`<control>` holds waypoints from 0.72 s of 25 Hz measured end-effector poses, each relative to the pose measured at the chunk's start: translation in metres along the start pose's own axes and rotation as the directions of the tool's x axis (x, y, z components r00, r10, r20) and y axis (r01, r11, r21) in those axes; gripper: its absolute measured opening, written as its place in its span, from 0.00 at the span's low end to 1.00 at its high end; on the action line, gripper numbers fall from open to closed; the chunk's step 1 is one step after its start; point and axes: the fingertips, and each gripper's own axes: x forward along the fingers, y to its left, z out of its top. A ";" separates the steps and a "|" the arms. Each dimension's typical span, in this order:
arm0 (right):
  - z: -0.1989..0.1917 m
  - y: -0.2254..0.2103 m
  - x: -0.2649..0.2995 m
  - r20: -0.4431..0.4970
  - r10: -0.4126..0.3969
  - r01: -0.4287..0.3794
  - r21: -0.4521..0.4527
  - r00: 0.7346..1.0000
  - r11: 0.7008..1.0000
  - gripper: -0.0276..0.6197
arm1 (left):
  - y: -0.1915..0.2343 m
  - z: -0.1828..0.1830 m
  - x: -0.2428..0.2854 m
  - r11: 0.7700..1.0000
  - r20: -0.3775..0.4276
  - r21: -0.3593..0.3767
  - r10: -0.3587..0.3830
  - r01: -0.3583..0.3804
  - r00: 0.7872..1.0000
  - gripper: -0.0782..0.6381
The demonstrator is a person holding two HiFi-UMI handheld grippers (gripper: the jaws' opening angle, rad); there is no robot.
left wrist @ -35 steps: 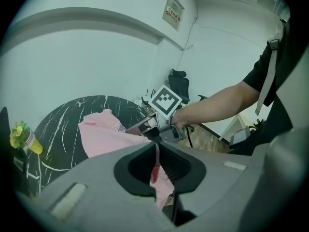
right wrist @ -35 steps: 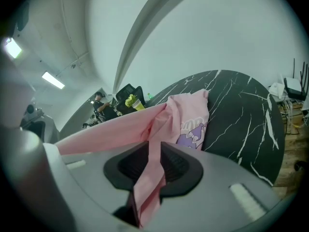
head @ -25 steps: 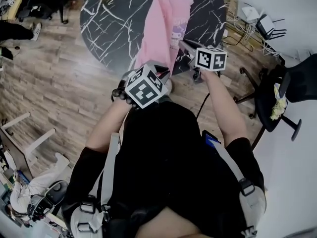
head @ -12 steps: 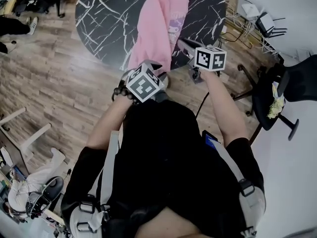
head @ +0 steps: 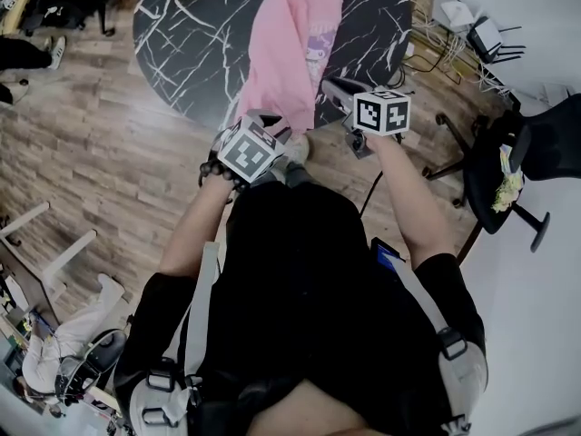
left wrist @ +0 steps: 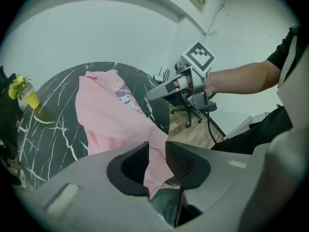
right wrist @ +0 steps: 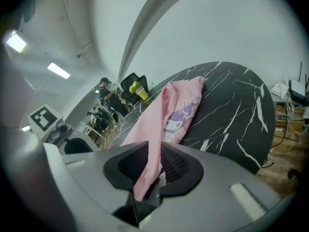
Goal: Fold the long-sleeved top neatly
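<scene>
A pink long-sleeved top (head: 286, 53) with a purple cartoon print on its chest lies lengthwise on a round black desk (head: 191, 44) veined with white like marble. In the head view it runs from the top centre of the frame down to the desk's near edge, in the upper middle of the picture, where both grippers meet its lower end.

The left gripper (head: 270, 121) sits at that near end of the cloth, its marker cube just below and left of the pink hem. In the left gripper view its jaws (left wrist: 157, 161) stand a narrow way apart and have just been opening; a fold of the pink fabric lies in the gap between them, loose rather than pressed.

The right gripper (head: 334, 89) is just right of the top, at the desk's rim. In the right gripper view its jaws (right wrist: 153, 166) are narrow and pinch a strip of the pink cloth, which rises from the gap toward the printed chest in the centre of that frame.

A small yellow pot (left wrist: 30, 98) with a plant stands on the desk at the left edge of the left gripper view. A black office chair (head: 508, 166) is at the right of the head view, on a wood-plank floor (head: 100, 153).
</scene>
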 end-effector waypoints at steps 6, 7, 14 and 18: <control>-0.057 0.046 0.012 -0.166 0.054 -0.095 -0.248 0.985 0.964 0.20 | 0.019 -0.026 -0.002 0.994 -0.021 -0.106 0.006 -0.008 1.000 0.27; -0.066 0.054 0.015 -0.192 0.059 -0.112 -0.280 0.980 0.954 0.20 | 0.021 -0.029 -0.001 0.994 -0.021 -0.113 0.006 -0.008 1.000 0.27; -0.107 0.079 0.038 -0.268 -0.022 -0.087 -0.388 0.963 0.918 0.33 | 0.023 -0.050 -0.006 0.993 -0.033 -0.117 -0.015 0.011 0.999 0.27; -0.111 0.073 0.041 -0.256 -0.128 0.009 -0.421 0.958 0.907 0.16 | 0.023 -0.060 -0.013 0.994 -0.036 -0.094 -0.053 0.049 0.998 0.26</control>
